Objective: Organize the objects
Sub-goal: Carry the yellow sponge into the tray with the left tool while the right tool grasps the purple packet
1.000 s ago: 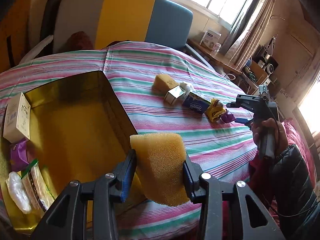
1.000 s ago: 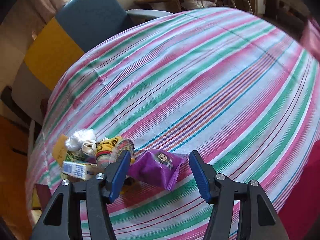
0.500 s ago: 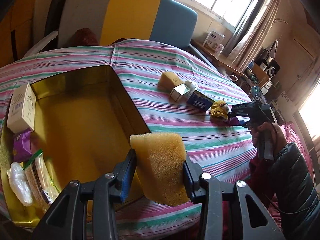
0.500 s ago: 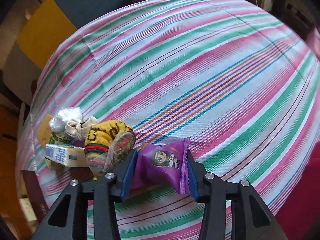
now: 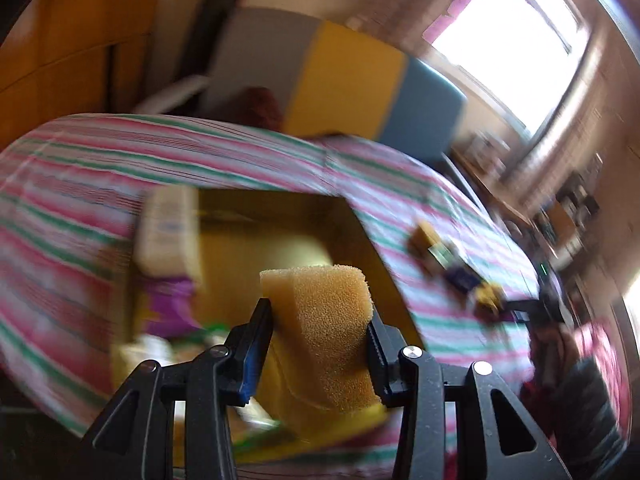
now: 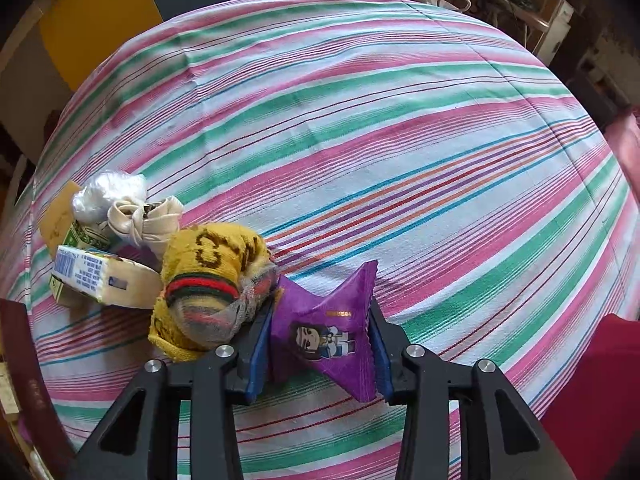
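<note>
My left gripper (image 5: 320, 320) is shut on a yellow sponge (image 5: 324, 320) and holds it over the near edge of the gold tin box (image 5: 256, 248), which holds a white carton (image 5: 168, 232) and a purple packet (image 5: 164, 304). This view is blurred by motion. My right gripper (image 6: 320, 344) is shut on a purple snack packet (image 6: 324, 336) on the striped tablecloth (image 6: 360, 140). A yellow knitted sock (image 6: 208, 276) lies against its left finger.
Left of the sock lie a blue-and-white tissue pack (image 6: 96, 280), a cream cloth pouch (image 6: 148, 220), a clear plastic bag (image 6: 104, 196) and a small green carton (image 6: 84, 236). A grey, yellow and blue chair (image 5: 340, 80) stands behind the table.
My left gripper has swung left over the tin box with the sponge. My right gripper has closed on the purple packet, which now sits pinched and upright between the fingers.
</note>
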`<action>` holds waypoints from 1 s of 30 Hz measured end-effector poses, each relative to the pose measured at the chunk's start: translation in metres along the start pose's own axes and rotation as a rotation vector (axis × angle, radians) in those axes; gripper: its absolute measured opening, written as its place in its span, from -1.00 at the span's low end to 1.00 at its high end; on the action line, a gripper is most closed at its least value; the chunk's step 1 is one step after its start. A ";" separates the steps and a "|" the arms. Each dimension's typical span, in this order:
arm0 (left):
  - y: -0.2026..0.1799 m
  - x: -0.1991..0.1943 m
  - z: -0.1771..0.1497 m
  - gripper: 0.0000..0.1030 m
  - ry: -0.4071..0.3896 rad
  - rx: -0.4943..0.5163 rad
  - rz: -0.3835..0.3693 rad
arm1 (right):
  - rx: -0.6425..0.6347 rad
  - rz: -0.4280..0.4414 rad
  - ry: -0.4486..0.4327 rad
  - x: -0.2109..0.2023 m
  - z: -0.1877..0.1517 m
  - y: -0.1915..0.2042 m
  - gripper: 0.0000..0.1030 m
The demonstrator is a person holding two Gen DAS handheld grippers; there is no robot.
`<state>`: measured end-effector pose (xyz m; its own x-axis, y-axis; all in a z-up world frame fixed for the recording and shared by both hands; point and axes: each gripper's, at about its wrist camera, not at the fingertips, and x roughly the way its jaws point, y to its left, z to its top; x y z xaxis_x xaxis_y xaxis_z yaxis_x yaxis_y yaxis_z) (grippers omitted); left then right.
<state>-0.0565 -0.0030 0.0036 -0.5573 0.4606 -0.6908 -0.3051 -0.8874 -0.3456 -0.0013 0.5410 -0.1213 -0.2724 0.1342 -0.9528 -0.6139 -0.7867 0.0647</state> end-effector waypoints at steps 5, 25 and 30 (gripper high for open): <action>0.033 -0.007 0.012 -0.16 -0.028 -0.067 0.046 | -0.038 -0.029 -0.011 0.000 -0.001 0.006 -0.17; 0.030 0.140 0.069 -0.07 0.132 0.096 0.208 | -0.085 -0.065 -0.025 0.002 0.003 0.009 -0.17; 0.038 0.162 0.074 0.20 0.170 0.095 0.266 | -0.094 -0.070 -0.026 0.003 0.005 0.009 -0.17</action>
<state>-0.2159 0.0390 -0.0742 -0.4924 0.1957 -0.8481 -0.2410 -0.9670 -0.0832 -0.0112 0.5377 -0.1215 -0.2509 0.2055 -0.9460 -0.5602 -0.8278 -0.0312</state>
